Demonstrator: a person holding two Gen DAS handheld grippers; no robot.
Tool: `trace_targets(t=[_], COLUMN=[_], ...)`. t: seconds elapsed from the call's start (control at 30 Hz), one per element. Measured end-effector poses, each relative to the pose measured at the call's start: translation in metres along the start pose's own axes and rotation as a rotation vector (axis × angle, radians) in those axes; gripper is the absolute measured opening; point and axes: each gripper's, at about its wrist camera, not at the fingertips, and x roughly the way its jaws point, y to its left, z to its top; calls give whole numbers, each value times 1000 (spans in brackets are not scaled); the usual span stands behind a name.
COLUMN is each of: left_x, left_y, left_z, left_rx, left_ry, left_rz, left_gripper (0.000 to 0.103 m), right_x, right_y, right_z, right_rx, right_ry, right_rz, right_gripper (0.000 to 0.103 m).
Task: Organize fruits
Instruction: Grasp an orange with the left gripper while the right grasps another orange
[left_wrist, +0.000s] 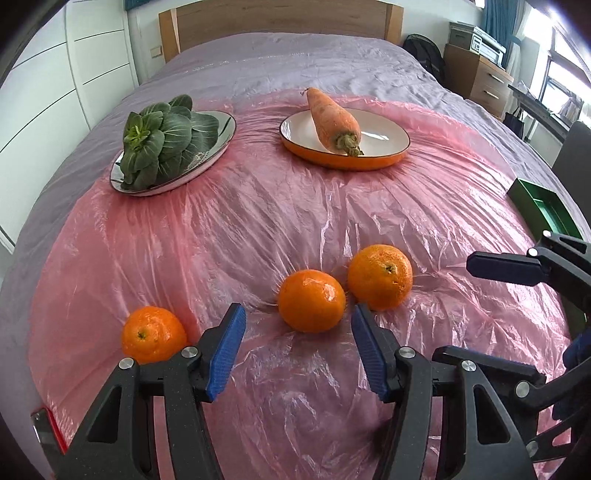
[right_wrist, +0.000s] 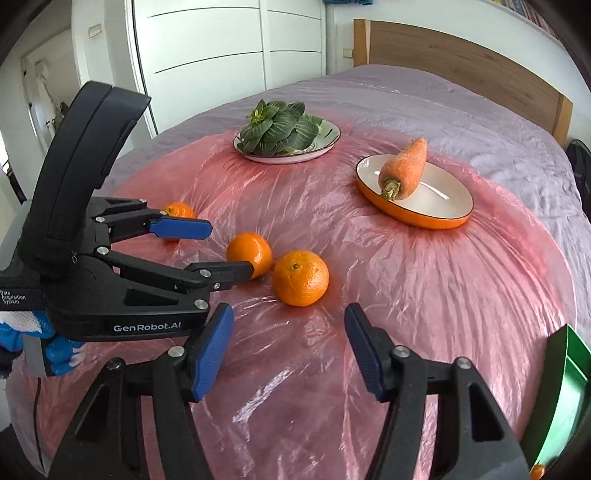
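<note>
Left wrist view: the left gripper (left_wrist: 297, 345) is spread wide and empty, its blue pads low in the frame, lined up on the middle orange (left_wrist: 311, 301) at lower centre.
Right wrist view: the right gripper (right_wrist: 288, 350) is likewise released and holds nothing; the right-hand orange (right_wrist: 300, 277) lies just ahead of it, centre of the frame.
Oranges: three on the pink plastic sheet (left_wrist: 258, 221). The middle and right-hand ones sit just beside each other; whether they touch I cannot tell. The third orange (left_wrist: 153, 334) lies apart at lower left, behind the left finger's base.
Green box: open green container (left_wrist: 543, 208) at the right edge of the left view, and at the lower right edge of the right view; a small orange shape shows at the bottom right corner there, too cut off to identify.
Plates: leafy greens (left_wrist: 162, 142) on a plate (left_wrist: 225, 127) at upper left; a carrot (left_wrist: 332, 118) on an orange-rimmed dish (left_wrist: 384, 138) at upper centre.
Step in hand: likely the approach to the first pick, the left claw nearest the middle orange.
Next move: probably advance until the pads flank the fruit, then close gently; the neighbouring orange could be nudged and roll on the slick plastic.
Writing: "GenRobot.AI" on the left gripper's body, and "Data Acquisition System" on its side, both read in the right wrist view.
</note>
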Motion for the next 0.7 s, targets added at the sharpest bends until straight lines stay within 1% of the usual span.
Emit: trace_targets(t=[0.13, 0.2, 0.3, 0.43, 0.53, 0.57, 0.6, 0.63, 0.7], left_x=[14, 18, 25, 29, 32, 34, 36, 37, 39], left_y=[3, 4, 5, 8, 9, 9, 8, 7, 5], left_z=[1, 1, 3, 7, 10, 11, 11, 11, 11], left_rx=[4, 1, 10, 28, 37, 43, 47, 51, 59], left_ry=[18, 24, 36, 40, 38, 36, 34, 32, 23], left_rz=[-30, -51, -78, -108, -125, -126, -126, -127, -130], left_gripper=[52, 50, 49, 49, 49, 48, 47, 45, 41], right_x=[19, 26, 37, 55, 68, 71, 73, 75, 78], right_y=[-3, -3, -2, -3, -8, -9, -11, -11, -10], right_z=[5, 8, 15, 23, 26, 26, 27, 28, 28], right_rx=[-95, -131, -205, -307, -346, -354, -359, -364, -376], right_ry=[34, 41, 50, 85, 117, 125, 130, 129, 127], right_rz=[8, 18, 27, 56, 85, 91, 100, 112, 113], right_gripper=[103, 103, 103, 103, 102, 99, 91, 87, 86])
